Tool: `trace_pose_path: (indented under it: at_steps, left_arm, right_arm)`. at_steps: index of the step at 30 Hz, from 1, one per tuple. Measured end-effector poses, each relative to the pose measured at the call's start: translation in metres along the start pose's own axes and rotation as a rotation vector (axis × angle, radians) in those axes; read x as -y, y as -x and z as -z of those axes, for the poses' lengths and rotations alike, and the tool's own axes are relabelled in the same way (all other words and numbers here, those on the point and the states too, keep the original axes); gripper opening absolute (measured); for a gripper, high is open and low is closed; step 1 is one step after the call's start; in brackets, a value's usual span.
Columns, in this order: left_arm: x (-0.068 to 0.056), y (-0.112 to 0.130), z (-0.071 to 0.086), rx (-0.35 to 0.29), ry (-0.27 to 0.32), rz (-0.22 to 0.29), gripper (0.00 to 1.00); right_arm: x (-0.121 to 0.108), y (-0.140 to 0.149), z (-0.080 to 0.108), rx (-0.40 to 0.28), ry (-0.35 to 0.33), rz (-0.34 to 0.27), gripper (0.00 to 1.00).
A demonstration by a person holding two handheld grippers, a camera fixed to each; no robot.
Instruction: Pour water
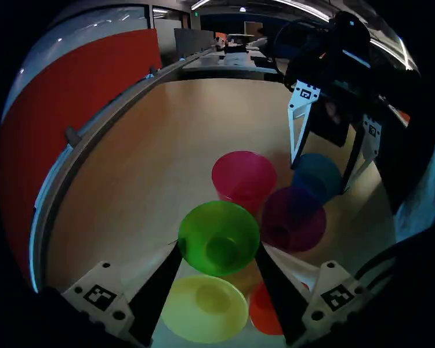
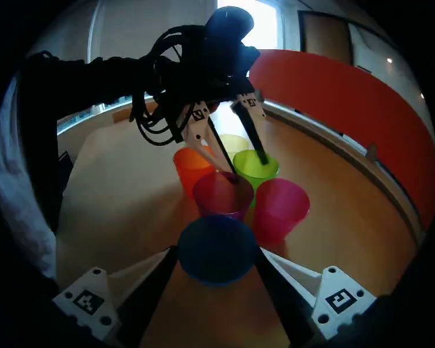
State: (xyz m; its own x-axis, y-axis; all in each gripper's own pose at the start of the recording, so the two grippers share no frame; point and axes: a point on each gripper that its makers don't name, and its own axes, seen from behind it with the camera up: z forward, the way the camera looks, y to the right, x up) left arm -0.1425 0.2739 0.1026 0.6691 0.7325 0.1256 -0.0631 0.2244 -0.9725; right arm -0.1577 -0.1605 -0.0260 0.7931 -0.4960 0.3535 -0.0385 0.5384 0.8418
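Several coloured plastic cups stand in a tight cluster on a wooden table (image 1: 159, 151). The green cup (image 1: 218, 235) sits between my left gripper's (image 1: 218, 246) fingers, which press on both its sides. Just in front of it are a yellow cup (image 1: 206, 307) and an orange cup (image 1: 263, 313); beyond it are a pink cup (image 1: 243, 174) and a purple cup (image 1: 293, 217). My right gripper (image 2: 216, 250) is shut on the blue cup (image 2: 217, 246). From there the left gripper (image 2: 250, 170) straddles the green cup (image 2: 258, 167). No water is visible in any cup.
A red panel (image 1: 72, 93) and a grey rail (image 1: 90, 139) run along one table edge. A person's dark sleeve (image 2: 72, 81) and black cables (image 2: 153, 110) hang over the far side of the cups. Bare tabletop (image 2: 345, 232) lies around the cluster.
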Motion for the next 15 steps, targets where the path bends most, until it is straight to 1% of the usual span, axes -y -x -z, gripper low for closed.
trace_pose_path:
  at_steps: [6, 10, 15]
  left_arm:
    - [-0.0015, 0.0001, 0.0002, 0.0, 0.001, -0.005, 0.86]
    - [-0.0008, -0.0002, 0.0, -0.001, -0.002, -0.008, 0.86]
    - [-0.0004, -0.0006, -0.0002, -0.003, -0.002, -0.008, 0.86]
  right_arm:
    - [-0.0018, 0.0017, -0.005, -0.004, 0.0, 0.0, 1.0]
    - [-0.0043, 0.0034, -0.006, -0.004, 0.009, 0.011, 0.94]
    - [-0.0058, 0.0049, -0.0061, -0.007, 0.012, 0.019, 0.93]
